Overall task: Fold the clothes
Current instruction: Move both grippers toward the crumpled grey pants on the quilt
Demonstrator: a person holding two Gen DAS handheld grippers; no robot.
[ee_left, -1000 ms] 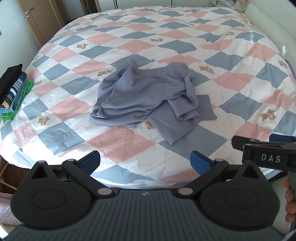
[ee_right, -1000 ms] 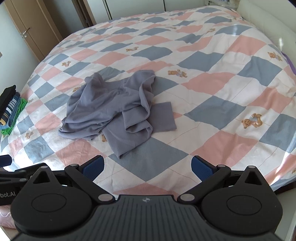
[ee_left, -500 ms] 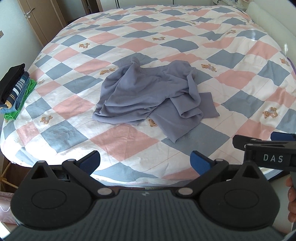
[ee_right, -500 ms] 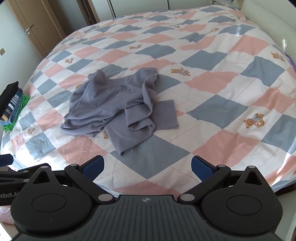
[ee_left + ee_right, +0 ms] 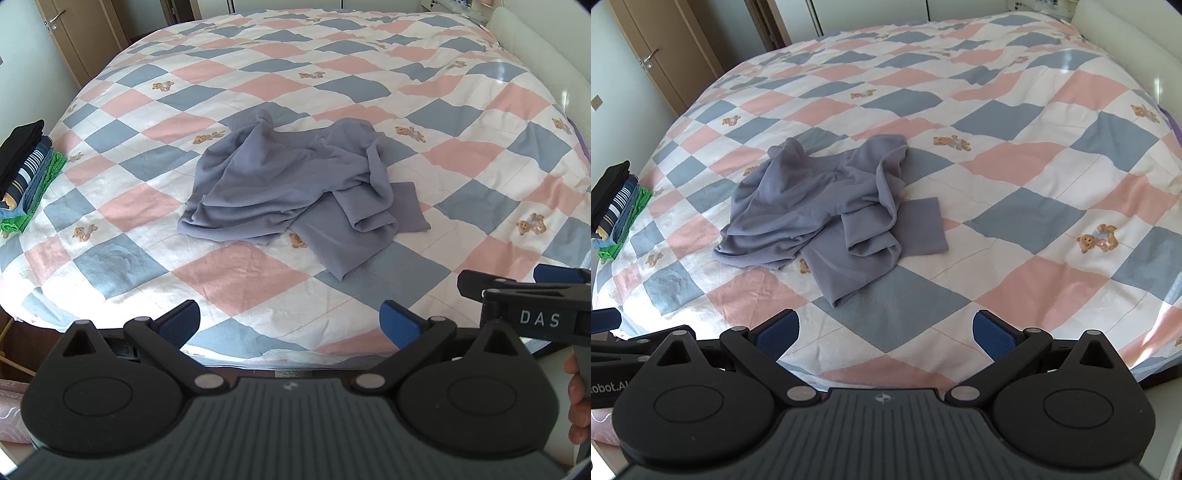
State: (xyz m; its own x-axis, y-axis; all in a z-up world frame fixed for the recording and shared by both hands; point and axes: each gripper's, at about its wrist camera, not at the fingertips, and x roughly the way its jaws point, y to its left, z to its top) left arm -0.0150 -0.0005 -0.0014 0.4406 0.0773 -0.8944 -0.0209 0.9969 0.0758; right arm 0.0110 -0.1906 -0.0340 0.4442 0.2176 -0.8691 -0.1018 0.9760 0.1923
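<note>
A crumpled grey-lavender garment [image 5: 295, 192] lies in a heap on the checked bed cover [image 5: 240, 280]; it also shows in the right wrist view [image 5: 827, 210]. My left gripper [image 5: 290, 323] is open and empty over the bed's near edge, well short of the garment. My right gripper [image 5: 886, 332] is open and empty, also at the near edge; it shows in the left wrist view at the right [image 5: 524, 291]. The left gripper shows at the left of the right wrist view [image 5: 613, 332].
A stack of folded clothes [image 5: 26, 177] sits at the bed's left edge, also in the right wrist view [image 5: 617, 206]. A wooden door [image 5: 653, 55] stands at the far left. A white headboard [image 5: 546, 62] runs along the right side.
Both grippers have drawn back and risen a little; the garment looks farther off and more of the bed shows. The garment has not moved.
</note>
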